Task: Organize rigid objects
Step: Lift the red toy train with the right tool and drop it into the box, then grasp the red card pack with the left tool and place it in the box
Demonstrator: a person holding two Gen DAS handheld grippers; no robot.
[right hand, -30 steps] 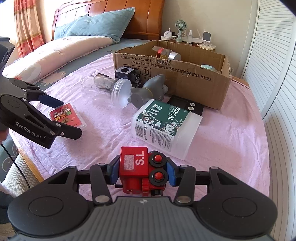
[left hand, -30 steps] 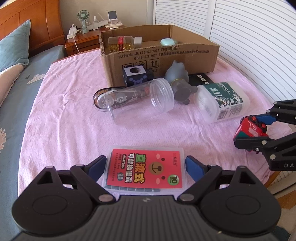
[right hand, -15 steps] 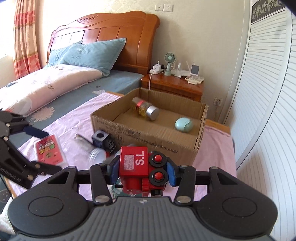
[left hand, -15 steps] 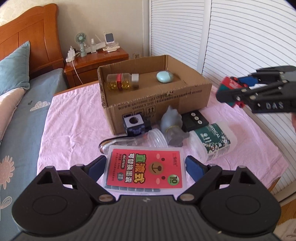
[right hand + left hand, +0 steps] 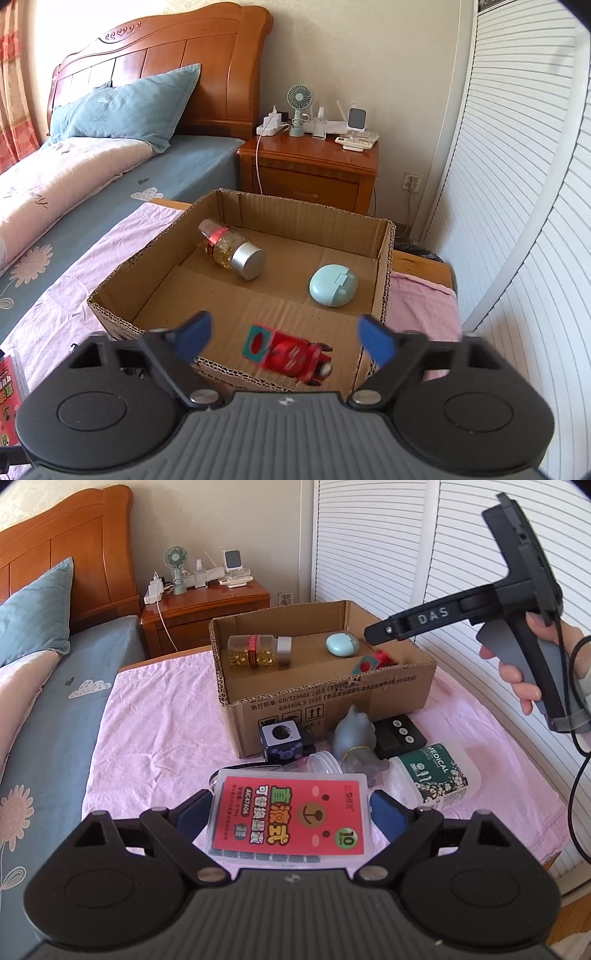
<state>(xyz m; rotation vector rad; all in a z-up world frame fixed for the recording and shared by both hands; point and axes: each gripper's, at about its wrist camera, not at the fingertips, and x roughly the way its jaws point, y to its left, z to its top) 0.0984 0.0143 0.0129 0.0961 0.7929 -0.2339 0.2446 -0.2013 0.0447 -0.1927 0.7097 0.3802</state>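
Note:
My left gripper (image 5: pixel 290 805) is shut on a clear flat case with a red bear label (image 5: pixel 291 816), held above the pink blanket. My right gripper (image 5: pixel 284 334) hovers over the near edge of the cardboard box (image 5: pixel 147 258); its jaws are opening and nothing is between them. Below them a red toy robot (image 5: pixel 291 354), blurred, lies on the box floor. In the left wrist view the toy (image 5: pixel 373 662) shows in the box's right corner. A capsule bottle (image 5: pixel 232 253) and a mint round case (image 5: pixel 332 284) also lie in the box.
In front of the box lie a blue cube (image 5: pixel 282 740), a grey figure (image 5: pixel 354 734), a black timer (image 5: pixel 399 733), a clear jar (image 5: pixel 325 764) and a white "MEDICAL" tub (image 5: pixel 432 775). A nightstand (image 5: pixel 310 162) stands behind; louvred doors (image 5: pixel 406 554) run along the right.
The right gripper carried the red toy up and over the box, then opened; the toy now lies inside. The left gripper rose a little with its case.

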